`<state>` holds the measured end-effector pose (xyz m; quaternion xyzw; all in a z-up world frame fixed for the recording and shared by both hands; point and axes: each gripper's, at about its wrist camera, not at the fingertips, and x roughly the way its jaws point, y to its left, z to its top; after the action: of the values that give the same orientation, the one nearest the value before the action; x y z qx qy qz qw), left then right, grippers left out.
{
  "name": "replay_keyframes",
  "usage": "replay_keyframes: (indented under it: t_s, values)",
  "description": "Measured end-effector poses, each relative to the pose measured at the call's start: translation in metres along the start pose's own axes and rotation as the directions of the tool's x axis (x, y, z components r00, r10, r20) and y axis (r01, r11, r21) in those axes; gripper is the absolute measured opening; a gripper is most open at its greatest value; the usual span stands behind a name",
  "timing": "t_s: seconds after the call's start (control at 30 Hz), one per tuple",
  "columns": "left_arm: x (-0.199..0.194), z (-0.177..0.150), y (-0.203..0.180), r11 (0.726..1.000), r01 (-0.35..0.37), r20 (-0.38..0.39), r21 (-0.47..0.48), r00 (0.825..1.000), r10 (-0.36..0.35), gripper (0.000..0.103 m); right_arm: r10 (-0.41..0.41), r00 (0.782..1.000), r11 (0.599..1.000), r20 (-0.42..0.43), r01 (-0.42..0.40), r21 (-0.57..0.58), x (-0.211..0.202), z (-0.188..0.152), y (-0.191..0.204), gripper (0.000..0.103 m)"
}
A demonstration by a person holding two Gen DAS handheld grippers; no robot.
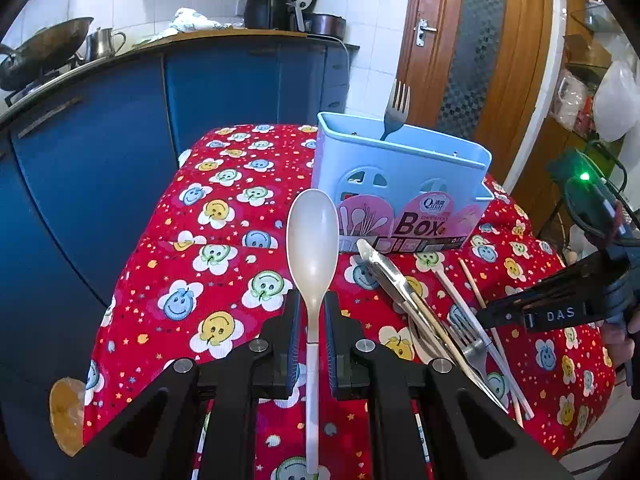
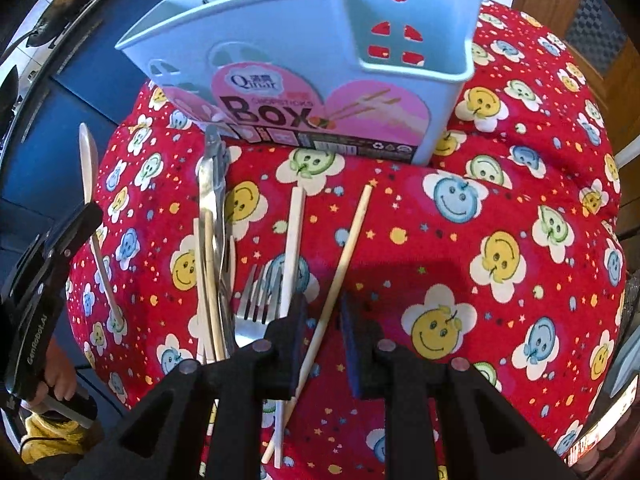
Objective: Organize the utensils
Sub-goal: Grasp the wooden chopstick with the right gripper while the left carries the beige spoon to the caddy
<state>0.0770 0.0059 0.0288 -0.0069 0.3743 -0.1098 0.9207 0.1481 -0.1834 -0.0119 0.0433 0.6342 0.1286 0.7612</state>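
Left wrist view: left tool point(image 1: 312, 312) grips white spoon point(image 1: 313, 232) near blue box point(image 1: 400, 176).

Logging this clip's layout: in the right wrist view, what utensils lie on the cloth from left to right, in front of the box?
White spoon held by the left hand-held gripper → metal tongs → fork → white chopstick → wooden chopstick, lying between the open right hand-held gripper's fingers.

the white spoon point(image 1: 313, 240) handle runs out of the left wrist view's bottom edge. the fork point(image 1: 396, 110) standing in the blue box point(image 1: 400, 176) hides its handle inside — the right wrist view crops its tines. the loose fork point(image 2: 256, 300) handle disappears beneath the right fingers point(image 2: 290, 344).
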Motion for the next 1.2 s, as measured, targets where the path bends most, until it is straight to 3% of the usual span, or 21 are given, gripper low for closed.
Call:
replay_keyframes:
  t_s: [0.07,0.27,0.73,1.03,1.2]
  values:
    - [0.000,0.001,-0.001,1.000,0.006,0.004,-0.007,1.000,-0.006,0.011,-0.022,1.000,1.000,0.002,0.022,0.008,0.001,0.002,0.000,0.010]
    - [-0.004,0.002,-0.004,1.000,0.011,0.012,-0.022,1.000,-0.010,0.011,-0.084,0.991,0.996,0.100,0.086,-0.012,0.000,-0.006,0.011,0.008]
    - [-0.016,0.005,-0.020,1.000,0.009,0.044,0.006,0.999,-0.009,0.011,-0.098,0.968,0.993,0.231,0.109,-0.034,-0.022,-0.031,0.017,0.006]
    - [-0.021,0.007,-0.022,1.000,0.016,0.060,0.000,0.998,-0.016,0.011,-0.080,0.962,0.995,0.263,0.093,-0.037,-0.028,-0.038,0.021,0.006]
    - [-0.023,0.014,-0.021,1.000,0.025,0.077,-0.015,0.997,-0.023,0.010,-0.086,0.938,0.993,0.334,0.109,-0.052,-0.042,-0.043,0.024,0.006]
